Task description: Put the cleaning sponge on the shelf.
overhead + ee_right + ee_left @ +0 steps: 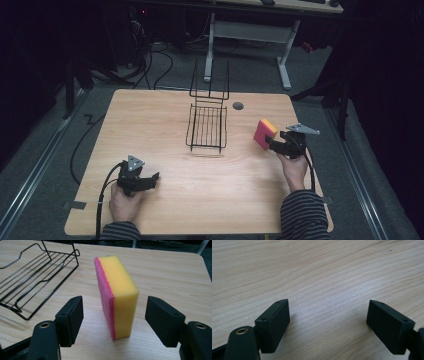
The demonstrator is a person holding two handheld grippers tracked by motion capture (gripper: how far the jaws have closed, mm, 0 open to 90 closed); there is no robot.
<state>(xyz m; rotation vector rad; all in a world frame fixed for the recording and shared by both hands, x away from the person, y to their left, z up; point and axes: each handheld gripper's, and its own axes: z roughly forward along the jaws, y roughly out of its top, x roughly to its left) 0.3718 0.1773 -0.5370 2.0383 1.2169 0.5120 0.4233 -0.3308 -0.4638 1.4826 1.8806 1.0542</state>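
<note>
A yellow-and-pink sponge (117,296) is standing on edge on the wooden table (165,120), at about 3 o'clock from the black wire rack (207,125) sitting near the table's middle. The right hand-held gripper (113,322) is resting low just beside the sponge, its jaws spread wide with the sponge standing between them, touching neither. The left hand-held gripper (152,179) is lying at about 7 o'clock from the rack, well apart from it, jaws likewise spread over bare wood. A round dark hole (238,106) is showing at the table's far edge, at about 1 o'clock from the rack.
</note>
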